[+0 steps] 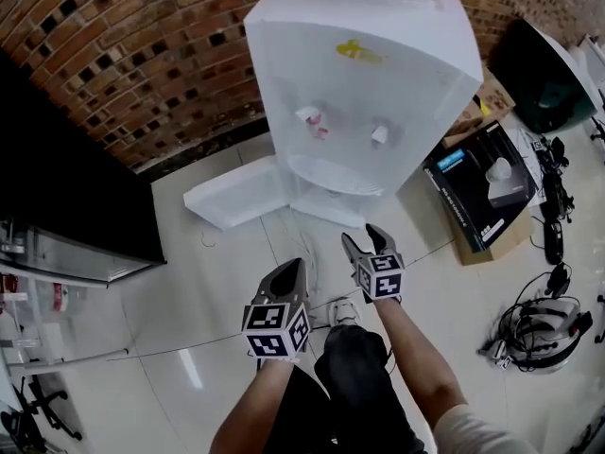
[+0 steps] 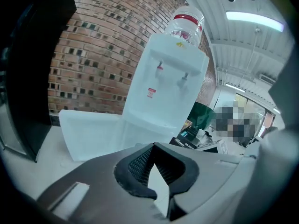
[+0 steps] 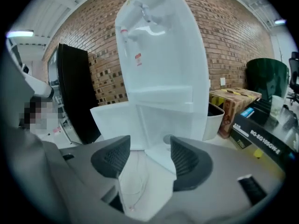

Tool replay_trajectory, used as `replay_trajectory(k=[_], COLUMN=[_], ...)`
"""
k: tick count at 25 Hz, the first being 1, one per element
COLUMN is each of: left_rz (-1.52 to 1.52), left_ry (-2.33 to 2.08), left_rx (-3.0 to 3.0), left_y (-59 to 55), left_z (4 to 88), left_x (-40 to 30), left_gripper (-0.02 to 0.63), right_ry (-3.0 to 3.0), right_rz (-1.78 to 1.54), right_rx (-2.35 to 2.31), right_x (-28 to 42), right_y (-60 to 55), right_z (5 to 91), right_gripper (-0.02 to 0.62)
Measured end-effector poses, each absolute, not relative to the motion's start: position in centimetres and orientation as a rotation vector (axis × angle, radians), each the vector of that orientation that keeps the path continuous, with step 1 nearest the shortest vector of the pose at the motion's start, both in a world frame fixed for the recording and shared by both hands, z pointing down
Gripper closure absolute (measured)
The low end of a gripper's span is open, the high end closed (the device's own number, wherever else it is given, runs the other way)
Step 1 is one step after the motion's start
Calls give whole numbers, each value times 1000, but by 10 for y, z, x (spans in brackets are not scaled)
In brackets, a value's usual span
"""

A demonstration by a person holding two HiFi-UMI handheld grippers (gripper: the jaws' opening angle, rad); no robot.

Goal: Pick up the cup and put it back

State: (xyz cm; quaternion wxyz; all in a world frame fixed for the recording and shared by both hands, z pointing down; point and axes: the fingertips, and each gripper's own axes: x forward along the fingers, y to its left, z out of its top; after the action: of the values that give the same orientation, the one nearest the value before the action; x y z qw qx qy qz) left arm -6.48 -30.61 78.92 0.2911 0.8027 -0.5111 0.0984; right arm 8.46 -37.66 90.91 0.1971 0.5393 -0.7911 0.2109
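Observation:
A white water dispenser with a bottle on top stands against the brick wall, its two taps over a drip shelf. Its lower door hangs open to the left. In the right gripper view a small round pale thing sits low in the open compartment; I cannot tell whether it is the cup. My right gripper hovers over the floor in front of the dispenser, open, with nothing between its pads. My left gripper is lower left of it, shut and empty, its tips meeting.
A black cabinet stands at the left. A cardboard box with a black carton lies right of the dispenser, beside a dark green bin and a white bin. Cables and a headset lie on the tiled floor at the right.

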Motion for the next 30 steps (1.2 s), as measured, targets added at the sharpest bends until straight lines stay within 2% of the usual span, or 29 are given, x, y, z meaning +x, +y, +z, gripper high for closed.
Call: replay_trajectory(k=[3,5,12,14,16,26,27,30], left_rz=[248,238,205,196,187,203,199,198], left_ry=[-1375,-1380,-1395,-1398,-1399,-1381,-1389,-1412], left_rx=[2178,2199,2200,2197,2190,2157,2147,2103], left_y=[-333,-348,-375,-379,-383,-412,-414,-419], left_z=[823,842,902,915,928,968,970,978], left_x=[-65,-65,-63,-63,-62,-60,-61,-71], left_gripper=[606,606,606,606,606,606,606,606], right_ry=[-2230,-2233,-2211,-2200,-2190,-2149,-2142,-2122], right_rz=[565,556,523,511,510,501,512,547], right_rx=[1531,1539,1570,1604,1635,1648,1654,1659], right_x=[82,80,78,79,81,75,75,75], right_y=[-405,-424,-476,-490,-503,-563,-569,-581], right_z=[953,981,1054,1067,1079,1115,1118,1129], right_gripper=[308,276,242,242,213,197,167,164])
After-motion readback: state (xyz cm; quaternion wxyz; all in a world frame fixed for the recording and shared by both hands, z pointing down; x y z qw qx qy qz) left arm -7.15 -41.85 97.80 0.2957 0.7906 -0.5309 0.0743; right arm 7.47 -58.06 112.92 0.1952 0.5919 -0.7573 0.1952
